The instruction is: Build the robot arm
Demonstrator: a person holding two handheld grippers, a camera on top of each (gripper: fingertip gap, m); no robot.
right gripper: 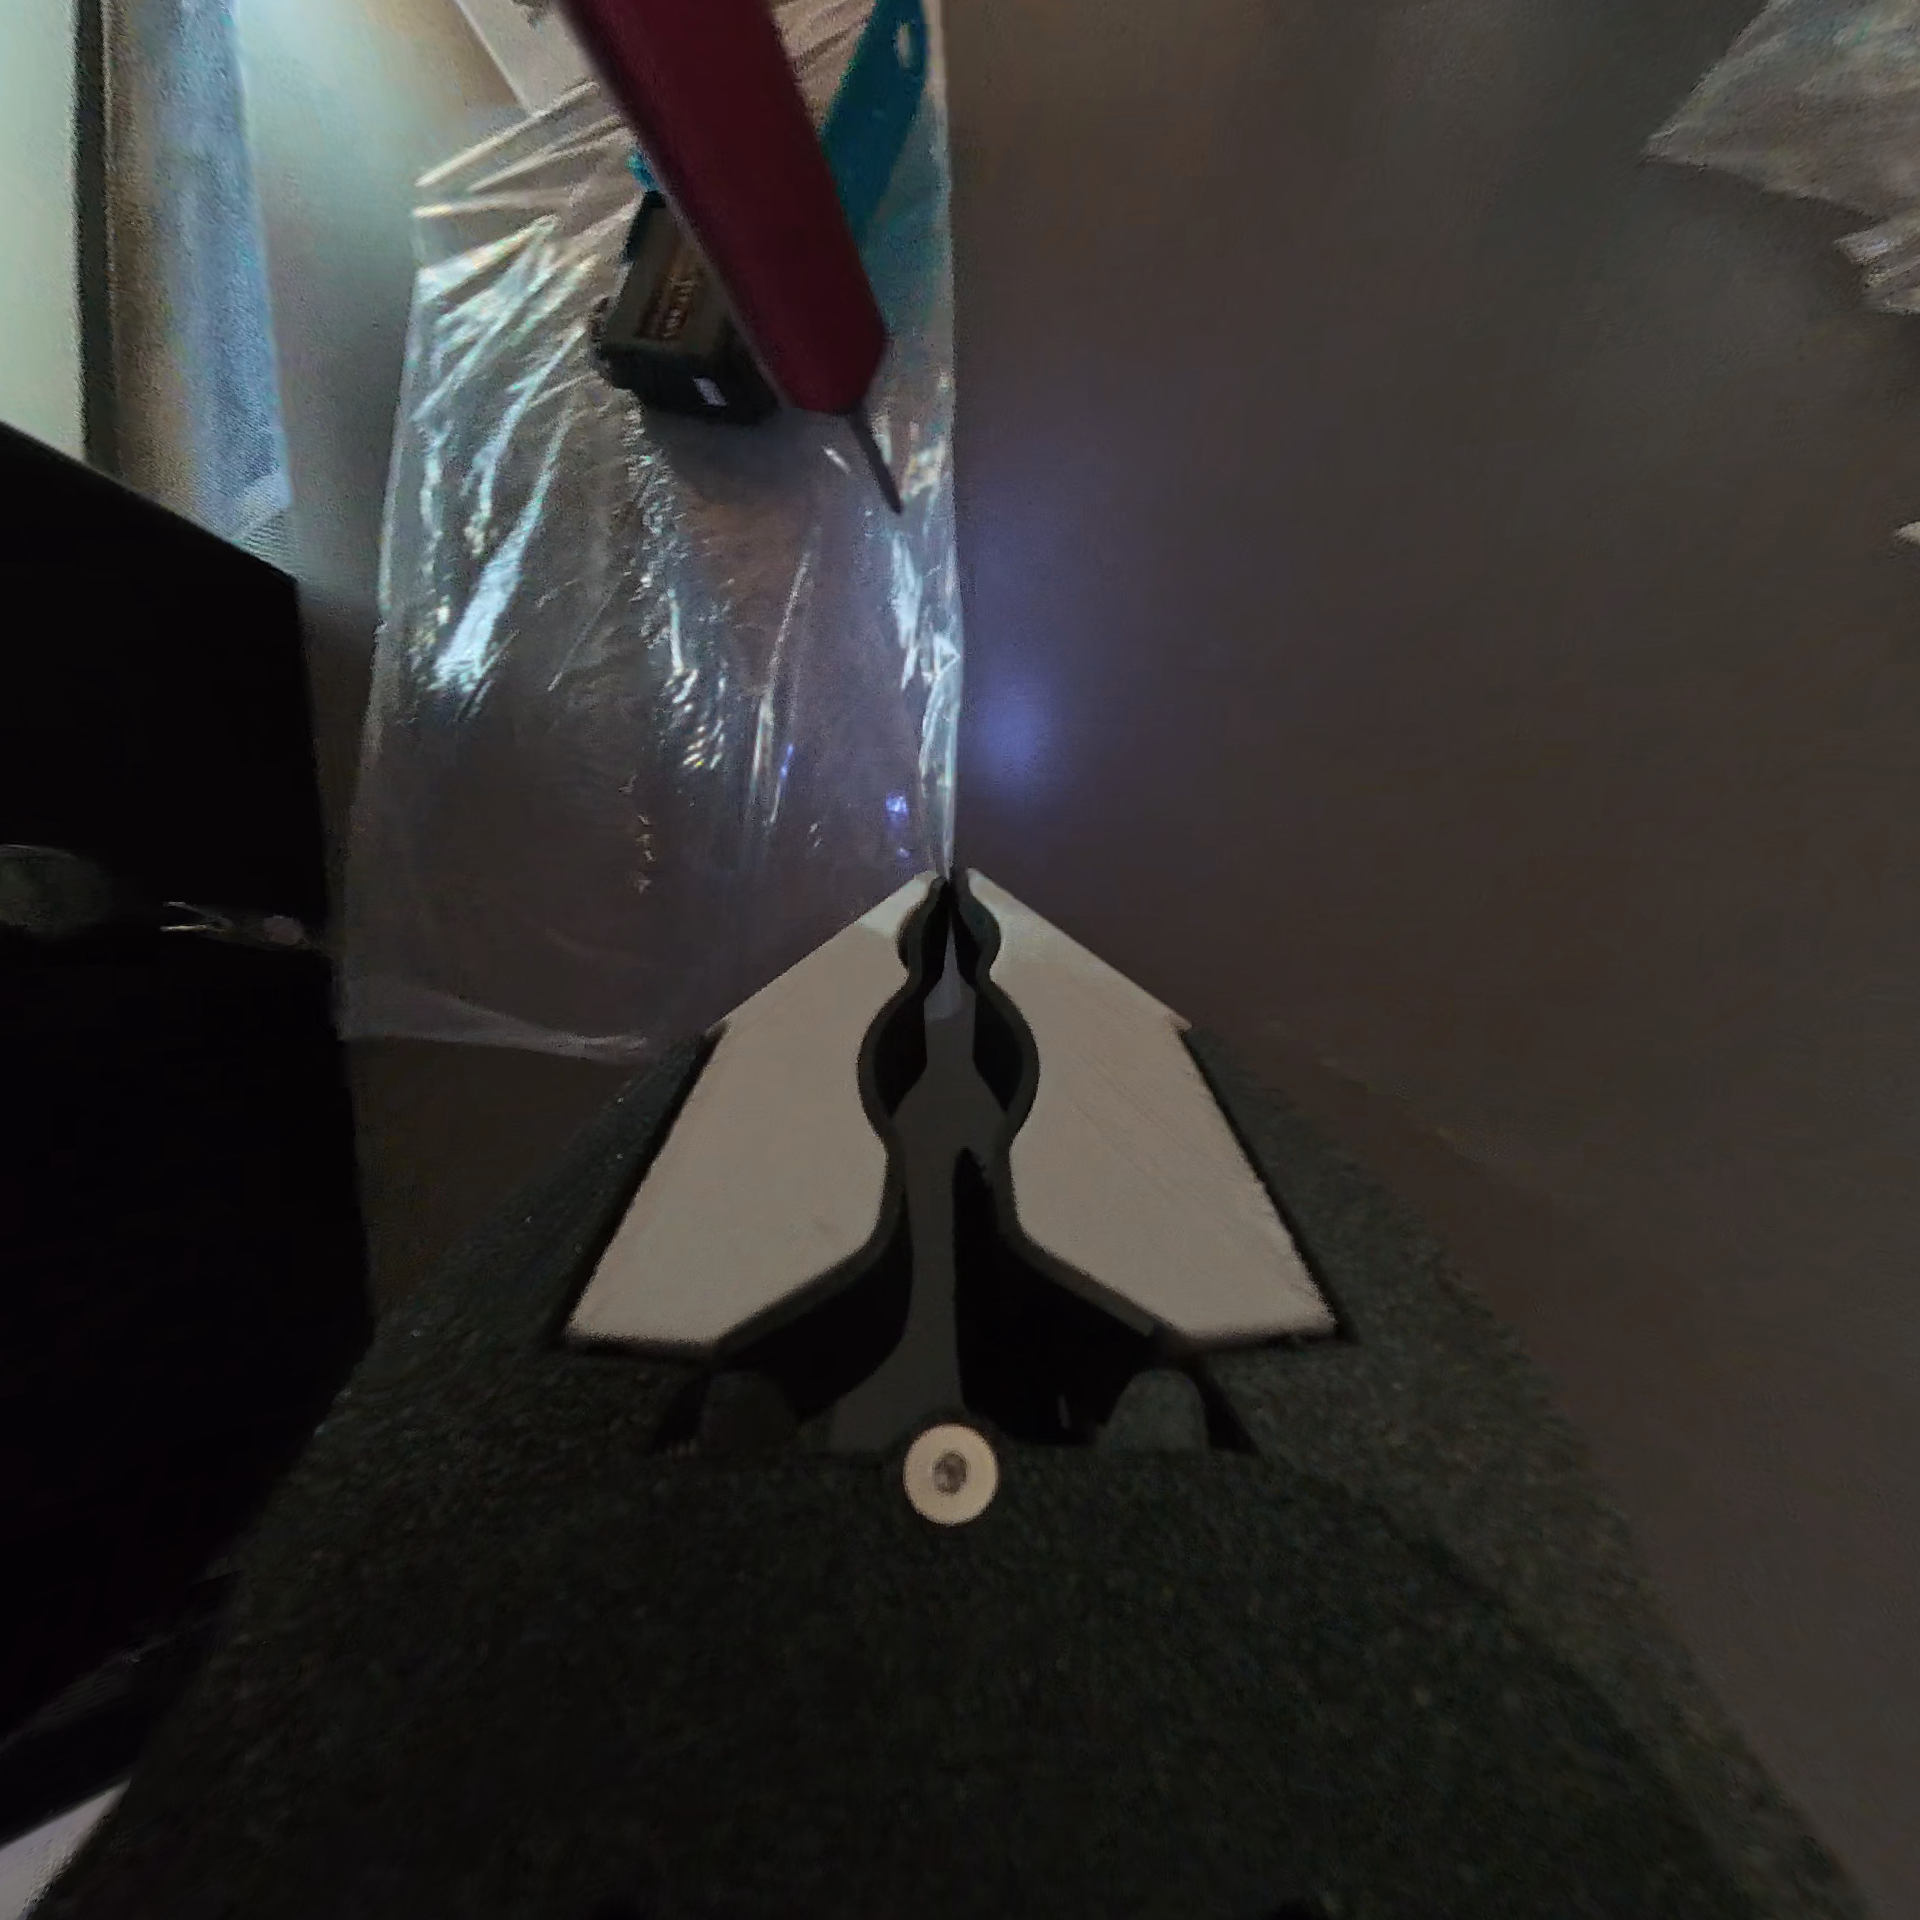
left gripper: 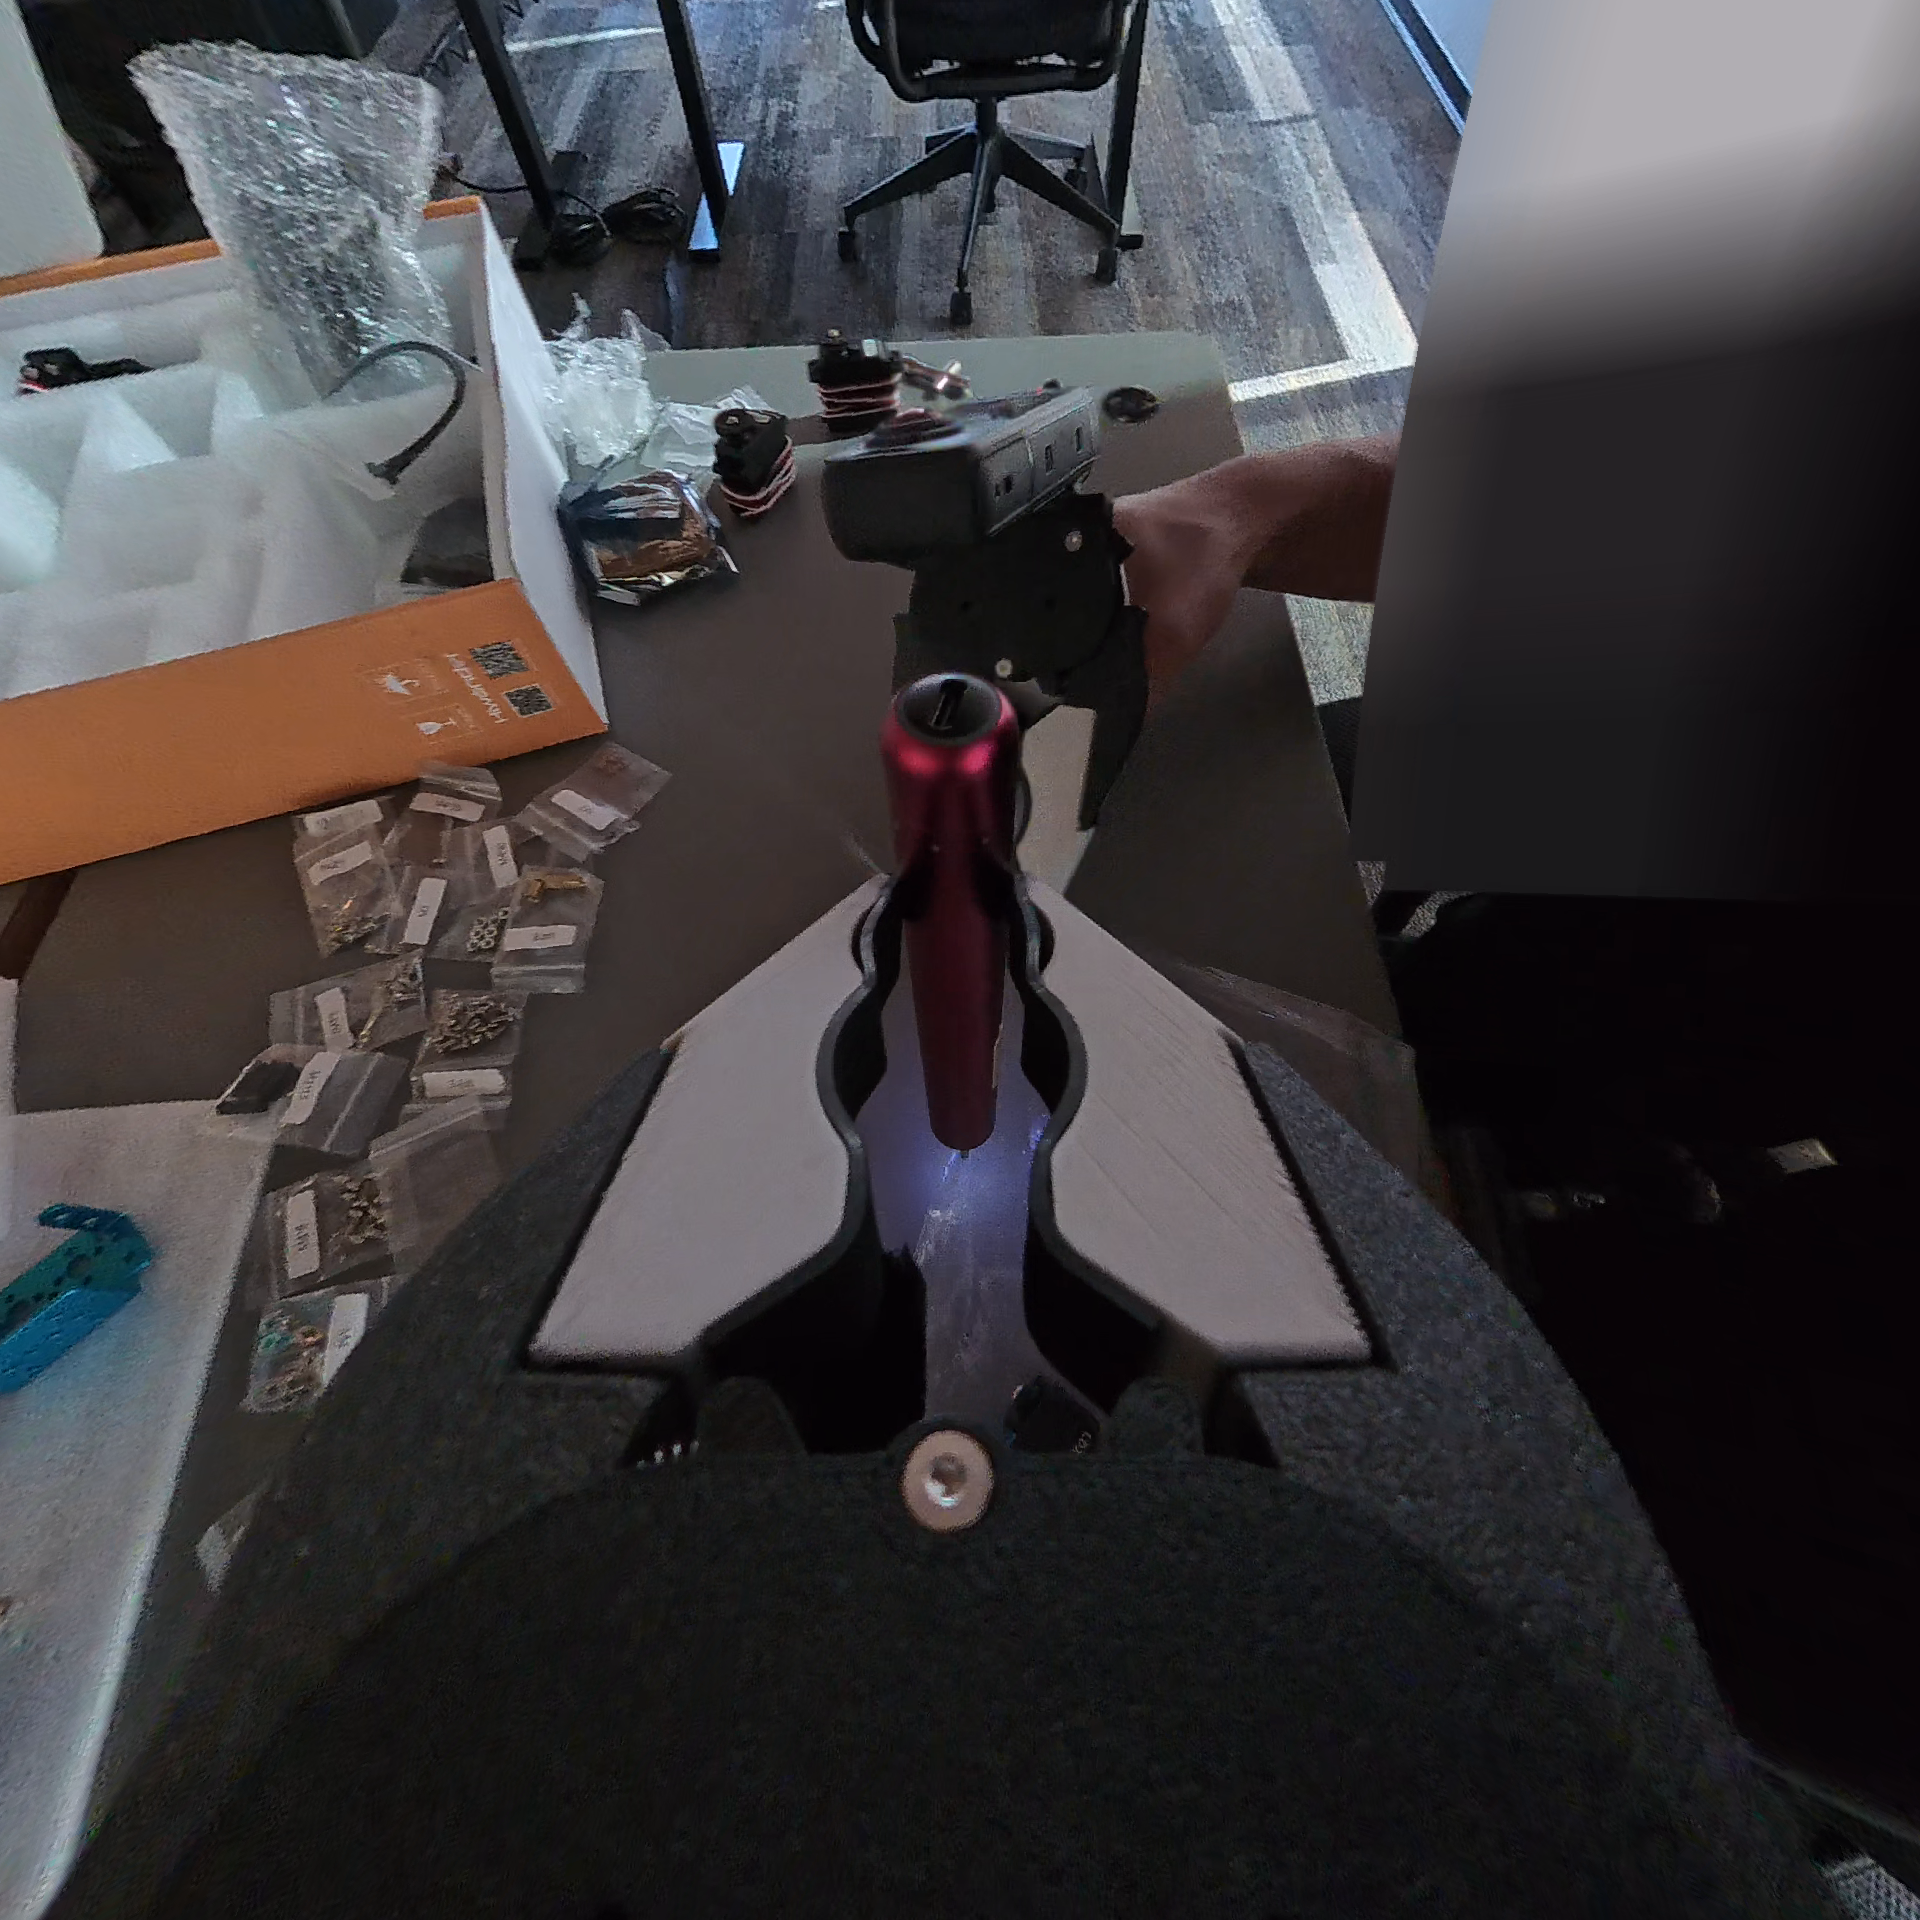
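My left gripper (left gripper: 951,894) is shut on a dark red pen-shaped electric screwdriver (left gripper: 951,831). Both pads press on its barrel, its butt end points away from me, and its lit tip points down at a clear plastic bag (left gripper: 961,1278) on the dark table. In the right wrist view the same screwdriver (right gripper: 769,208) comes in from the top, with its bit (right gripper: 883,478) over the bag. My right gripper (right gripper: 954,883) is shut on the right edge of that clear plastic bag (right gripper: 644,675), which holds a black servo (right gripper: 675,343) and a blue bracket (right gripper: 878,135). The right gripper also shows in the left wrist view (left gripper: 1039,582), held by a hand (left gripper: 1195,561).
An open orange and white box (left gripper: 312,707) with foam and bubble wrap (left gripper: 301,208) stands at the left. Several small zip bags of screws (left gripper: 416,966) lie in front of it. Servos (left gripper: 753,457) lie farther back. A blue bracket (left gripper: 62,1288) lies at the left edge. An office chair (left gripper: 987,156) stands beyond the table. Across from one pair of fingers to the other is roughly 15 cm.
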